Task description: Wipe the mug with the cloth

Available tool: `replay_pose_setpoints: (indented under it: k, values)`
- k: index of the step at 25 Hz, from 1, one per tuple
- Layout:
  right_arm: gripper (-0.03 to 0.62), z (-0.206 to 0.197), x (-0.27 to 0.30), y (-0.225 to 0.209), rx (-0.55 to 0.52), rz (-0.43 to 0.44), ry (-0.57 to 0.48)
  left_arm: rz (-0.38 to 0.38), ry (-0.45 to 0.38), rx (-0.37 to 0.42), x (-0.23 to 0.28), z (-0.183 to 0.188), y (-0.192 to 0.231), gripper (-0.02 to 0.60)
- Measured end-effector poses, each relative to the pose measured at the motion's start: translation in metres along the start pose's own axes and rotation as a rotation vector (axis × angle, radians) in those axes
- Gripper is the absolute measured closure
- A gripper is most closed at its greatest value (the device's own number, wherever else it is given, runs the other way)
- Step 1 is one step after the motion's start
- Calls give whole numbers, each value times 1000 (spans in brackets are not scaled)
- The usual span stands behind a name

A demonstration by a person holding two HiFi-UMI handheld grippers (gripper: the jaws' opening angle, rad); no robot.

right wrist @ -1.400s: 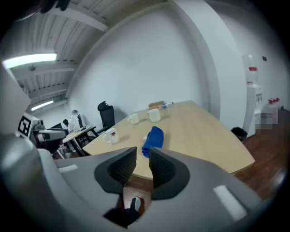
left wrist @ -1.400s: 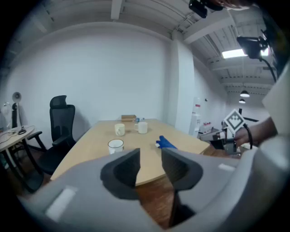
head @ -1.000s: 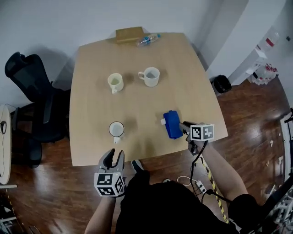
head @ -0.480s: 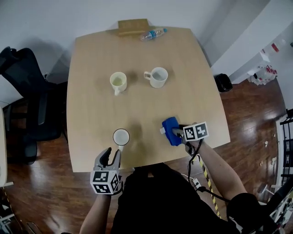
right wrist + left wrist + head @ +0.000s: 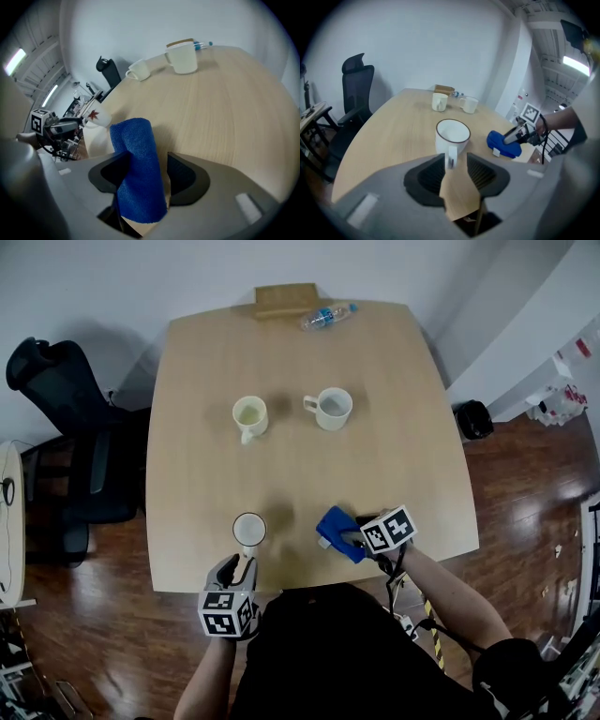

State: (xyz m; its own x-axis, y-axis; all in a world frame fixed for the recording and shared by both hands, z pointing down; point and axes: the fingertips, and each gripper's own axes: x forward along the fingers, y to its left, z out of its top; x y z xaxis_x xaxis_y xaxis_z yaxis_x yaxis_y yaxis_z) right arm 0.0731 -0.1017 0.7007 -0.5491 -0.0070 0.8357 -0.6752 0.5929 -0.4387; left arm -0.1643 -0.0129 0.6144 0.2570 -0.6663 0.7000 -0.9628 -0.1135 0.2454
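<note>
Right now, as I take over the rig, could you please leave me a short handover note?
Left gripper: open, the handle of the mug between its jaw tips, not pinched.
Right gripper: jaws opening, with the blue cloth between them, resting on the table.
The mug stands upright near the table's front edge; the cloth lies to its right, apart from it.
Done: no wiping shows.
Left: grip mug, regrip cloth, wipe.
</note>
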Motion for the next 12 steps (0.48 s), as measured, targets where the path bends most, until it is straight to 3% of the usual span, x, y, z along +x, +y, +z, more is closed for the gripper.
replay_pose_setpoints:
  k: [3, 4, 7, 10, 12]
  values:
    - [349, -4, 8, 12, -68, 82, 67, 18, 27, 25, 7, -2, 0, 433]
    - [429, -3, 8, 15, -79, 118, 80, 32, 29, 43, 10, -2, 1, 433]
    - [485, 0, 7, 25, -73, 197, 74, 60, 47, 130, 21, -5, 1, 433]
    - [491, 13, -6, 33, 5, 246, -36, 96, 58, 206, 35, -8, 2, 430]
    - [491, 26, -22, 35, 45, 232, -149, 154, 11, 218, 39, -3, 8, 447]
